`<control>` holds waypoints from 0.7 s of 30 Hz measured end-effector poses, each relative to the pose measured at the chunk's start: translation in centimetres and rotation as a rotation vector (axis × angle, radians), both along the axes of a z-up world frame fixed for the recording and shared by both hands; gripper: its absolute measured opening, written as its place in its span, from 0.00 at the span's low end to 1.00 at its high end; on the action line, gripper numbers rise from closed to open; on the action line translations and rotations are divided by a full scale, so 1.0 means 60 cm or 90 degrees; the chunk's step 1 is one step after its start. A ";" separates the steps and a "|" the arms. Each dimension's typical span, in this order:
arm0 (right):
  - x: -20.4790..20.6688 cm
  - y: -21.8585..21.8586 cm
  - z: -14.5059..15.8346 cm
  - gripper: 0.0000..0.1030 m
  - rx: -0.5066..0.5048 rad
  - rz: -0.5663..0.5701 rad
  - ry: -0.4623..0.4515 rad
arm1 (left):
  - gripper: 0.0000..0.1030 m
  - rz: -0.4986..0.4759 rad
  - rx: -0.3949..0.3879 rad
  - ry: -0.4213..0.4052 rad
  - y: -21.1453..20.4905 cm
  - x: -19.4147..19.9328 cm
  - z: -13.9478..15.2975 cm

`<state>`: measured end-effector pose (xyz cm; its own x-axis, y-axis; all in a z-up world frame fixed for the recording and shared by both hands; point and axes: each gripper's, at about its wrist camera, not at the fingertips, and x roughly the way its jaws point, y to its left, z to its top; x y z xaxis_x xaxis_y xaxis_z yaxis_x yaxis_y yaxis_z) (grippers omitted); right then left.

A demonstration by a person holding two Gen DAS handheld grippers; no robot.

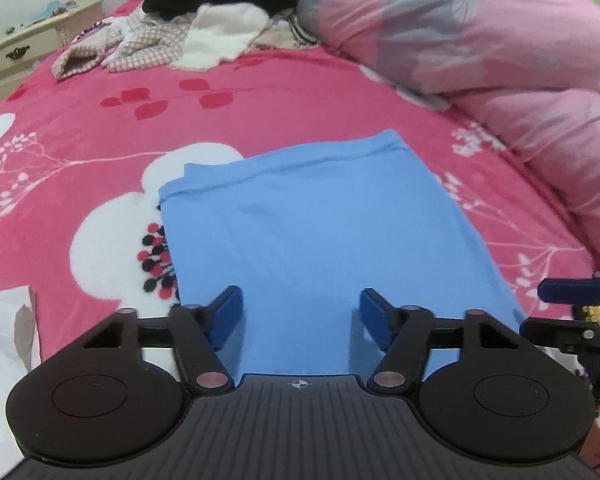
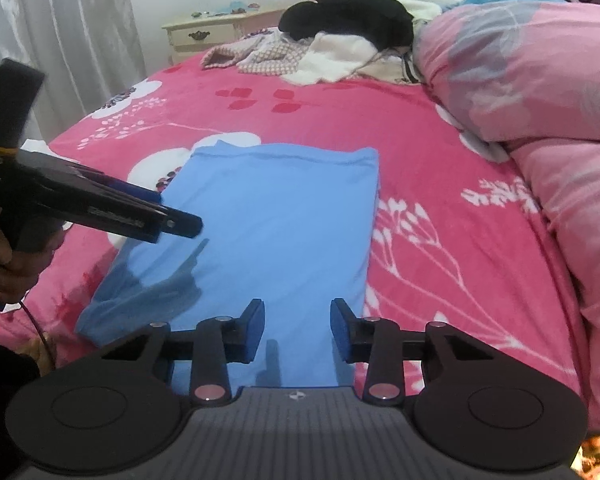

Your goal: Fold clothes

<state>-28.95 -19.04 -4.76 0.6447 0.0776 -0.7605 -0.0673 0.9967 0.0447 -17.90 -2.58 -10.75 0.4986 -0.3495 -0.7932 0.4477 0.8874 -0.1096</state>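
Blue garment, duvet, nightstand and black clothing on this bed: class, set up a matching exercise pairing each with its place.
Things:
1. blue garment
2. pink duvet
3. nightstand
4. black clothing

Places:
A. atop the far clothes pile
B. beside the bed, far left
C. bunched along the bed's right side
D. flat mid-bed, before both open claws

Pairs: 1-D, 2-C, 3-B, 4-A
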 end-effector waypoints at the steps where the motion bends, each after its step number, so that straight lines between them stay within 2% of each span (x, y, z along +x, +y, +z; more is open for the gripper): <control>1: 0.004 0.003 -0.002 0.38 -0.001 0.009 -0.003 | 0.57 0.002 0.008 0.009 -0.005 0.003 -0.004; 2: 0.007 0.006 -0.004 0.38 0.001 0.017 -0.008 | 0.54 0.005 0.016 0.019 -0.009 0.005 -0.008; 5: 0.015 0.013 -0.015 0.37 0.006 0.039 -0.018 | 0.52 0.011 0.037 0.038 -0.015 0.009 -0.020; 7: 0.023 0.012 -0.032 0.28 0.006 0.051 -0.009 | 0.53 0.015 0.045 0.045 -0.017 0.010 -0.025; 9: 0.035 0.005 -0.056 0.25 -0.009 0.054 0.017 | 0.53 0.018 0.050 0.047 -0.019 0.010 -0.026; 12: 0.047 -0.016 -0.064 0.14 -0.031 0.024 0.030 | 0.53 0.019 0.057 0.050 -0.021 0.010 -0.026; 16: 0.065 -0.036 -0.036 0.16 -0.036 -0.017 0.020 | 0.53 0.024 0.062 0.056 -0.024 0.012 -0.025; 21: 0.082 -0.003 -0.014 0.16 -0.024 0.037 -0.014 | 0.54 0.031 0.069 0.061 -0.028 0.015 -0.025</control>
<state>-24.04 -19.25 -5.60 0.6566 0.0869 -0.7492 -0.1250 0.9921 0.0056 -17.02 -4.28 -12.25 0.4326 -0.2366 -0.8700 0.3955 0.9169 -0.0528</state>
